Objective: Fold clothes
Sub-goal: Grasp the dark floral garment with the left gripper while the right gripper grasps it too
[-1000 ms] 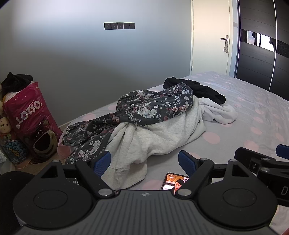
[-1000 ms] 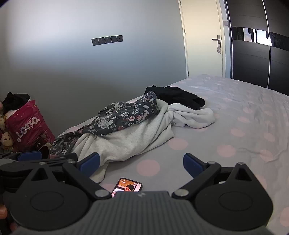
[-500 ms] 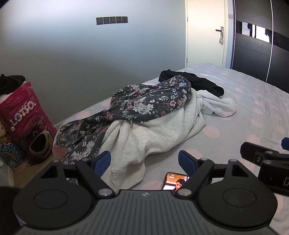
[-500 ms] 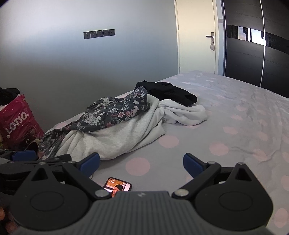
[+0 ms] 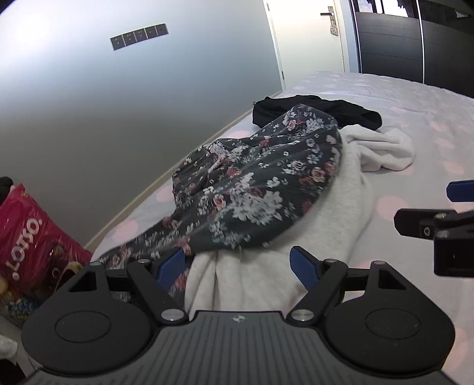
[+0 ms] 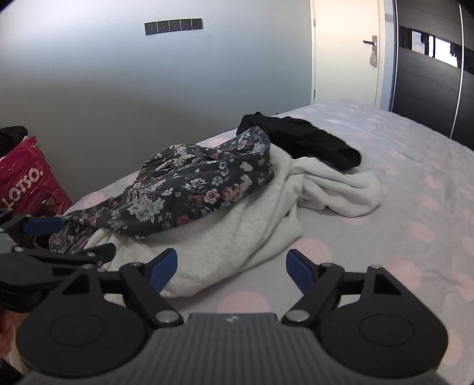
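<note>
Clothes pile on bed [image 6: 414, 183], near its wall-side edge | floral garment [image 5: 251, 189] uppermost, long axis from near-left to far-right, draped over grey sweatshirt [image 5: 296, 254]; black garment [image 6: 308, 142] and white garment [image 6: 340, 189] at far end | left gripper [image 5: 237, 263] spread, over sweatshirt hem | right gripper [image 6: 231, 266] spread, holding nothing

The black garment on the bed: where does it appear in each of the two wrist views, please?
Left wrist view: the black garment lies upper centre-right, behind the floral garment.
Right wrist view: the black garment lies above centre, behind the white garment.
Shared landmark: the row of wall switches high on the grey wall.
</note>
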Demonstrator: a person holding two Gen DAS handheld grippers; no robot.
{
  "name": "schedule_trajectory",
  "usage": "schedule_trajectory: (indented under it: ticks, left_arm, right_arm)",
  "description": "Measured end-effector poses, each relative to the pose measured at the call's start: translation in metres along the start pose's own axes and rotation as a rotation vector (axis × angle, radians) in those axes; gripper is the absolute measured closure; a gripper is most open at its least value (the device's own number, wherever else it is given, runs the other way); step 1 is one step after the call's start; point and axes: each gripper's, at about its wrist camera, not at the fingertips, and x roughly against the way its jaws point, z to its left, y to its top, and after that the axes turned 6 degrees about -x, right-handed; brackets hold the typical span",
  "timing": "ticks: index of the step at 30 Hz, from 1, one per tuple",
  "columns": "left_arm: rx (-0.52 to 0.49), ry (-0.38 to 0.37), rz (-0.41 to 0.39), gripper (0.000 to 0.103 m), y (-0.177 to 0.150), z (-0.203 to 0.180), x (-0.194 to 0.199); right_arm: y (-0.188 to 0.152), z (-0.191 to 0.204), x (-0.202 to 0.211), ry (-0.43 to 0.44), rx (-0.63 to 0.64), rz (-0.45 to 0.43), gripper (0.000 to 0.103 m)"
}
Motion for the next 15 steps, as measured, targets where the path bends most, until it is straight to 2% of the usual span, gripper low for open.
schedule_trajectory:
  ticks: [3,9,11,12,13,14,15]
  left_arm:
    - [-0.026,-0.012,0.022,0.025,0.000,0.003,-0.022]
    - [-0.056,-0.035,-0.031,0.026,-0.006,0.006,-0.042]
    - [-0.037,-0.046,-0.030,0.036,-0.002,0.011,-0.047]
    - [-0.025,-0.052,-0.028,0.047,0.000,0.013,-0.049]
    - [-0.013,-0.064,-0.028,0.053,0.001,0.015,-0.050]
    - [-0.002,-0.079,-0.029,0.056,0.003,0.017,-0.051]
    - [0.005,-0.091,-0.030,0.068,0.005,0.018,-0.052]
  right_arm:
    - [0.011,0.002,-0.031,0.019,-0.043,0.043,0.021]
    - [0.031,0.010,-0.092,0.083,-0.107,0.103,0.021]
    - [0.035,0.011,-0.111,0.090,-0.147,0.123,0.021]
    - [0.036,0.011,-0.119,0.094,-0.165,0.129,0.022]
    - [0.037,0.011,-0.125,0.097,-0.181,0.130,0.027]
    - [0.038,0.012,-0.129,0.098,-0.192,0.131,0.033]
    - [0.039,0.014,-0.132,0.101,-0.193,0.133,0.052]
